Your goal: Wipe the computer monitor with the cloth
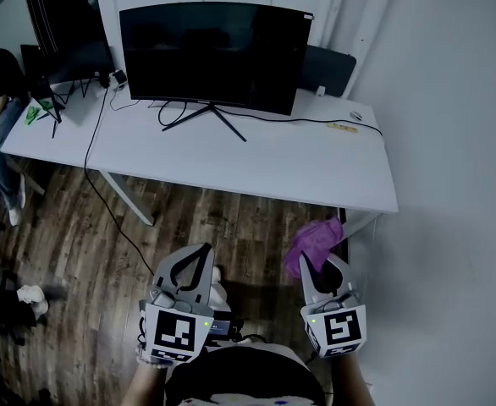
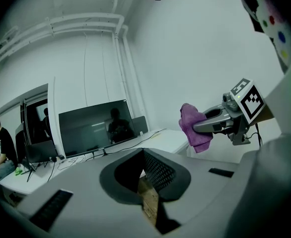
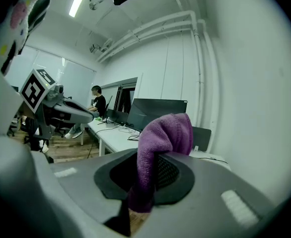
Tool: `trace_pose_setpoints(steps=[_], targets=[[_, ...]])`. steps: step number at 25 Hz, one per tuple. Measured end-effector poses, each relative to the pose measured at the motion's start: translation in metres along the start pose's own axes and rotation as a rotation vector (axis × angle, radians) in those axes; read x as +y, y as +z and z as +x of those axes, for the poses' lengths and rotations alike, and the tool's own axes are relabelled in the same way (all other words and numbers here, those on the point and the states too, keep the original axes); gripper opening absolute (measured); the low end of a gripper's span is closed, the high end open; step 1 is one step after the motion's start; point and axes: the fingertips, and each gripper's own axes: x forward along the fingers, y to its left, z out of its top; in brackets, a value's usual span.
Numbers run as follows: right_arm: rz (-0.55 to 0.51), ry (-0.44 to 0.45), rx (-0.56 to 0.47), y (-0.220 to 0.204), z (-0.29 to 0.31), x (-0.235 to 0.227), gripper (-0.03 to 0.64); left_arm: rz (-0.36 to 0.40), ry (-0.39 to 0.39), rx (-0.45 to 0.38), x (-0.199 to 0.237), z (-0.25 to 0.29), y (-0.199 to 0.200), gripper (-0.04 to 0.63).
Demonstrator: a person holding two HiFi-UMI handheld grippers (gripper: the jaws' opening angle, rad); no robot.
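While the right gripper (image 1: 322, 260) pinches the purple cloth (image 1: 312, 240) between its jaws, which close on it, the left gripper (image 1: 206, 250) has its jaws together on nothing. Both are near, over the wooden floor (image 1: 87, 252) — the monitor (image 1: 214, 56) stands far, on the white table (image 1: 316, 172).

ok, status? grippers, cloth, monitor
Left gripper jaws together, empty. Right gripper shut on the purple cloth, over the floor. Monitor on the white desk ahead, cloth well short of it. Nothing in between.
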Motion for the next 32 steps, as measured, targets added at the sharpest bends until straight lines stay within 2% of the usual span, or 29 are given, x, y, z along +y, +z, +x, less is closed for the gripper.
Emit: trace_pose_setpoints(steps=[8,18,21,25,32], targets=[[0.049,-0.077,0.021,0.016,0.102,-0.035,0.067,0.02,-0.063,0.004,0.072,0.089,0.007,0.006],[0.022,-0.141,0.01,0.065,0.229,-0.065,0.067,0.05,-0.124,-0.028,0.176,0.188,0.028,0.006],[0.024,-0.169,-0.007,0.075,0.257,-0.074,0.067,0.052,-0.137,-0.026,0.2,0.212,0.023,0.006],[0.015,-0.206,-0.001,0.081,0.283,-0.081,0.067,0.057,-0.178,-0.053,0.221,0.239,0.031,0.006],[0.0,-0.238,0.019,0.081,0.303,-0.096,0.067,0.054,-0.222,-0.059,0.229,0.272,0.033,0.006]])
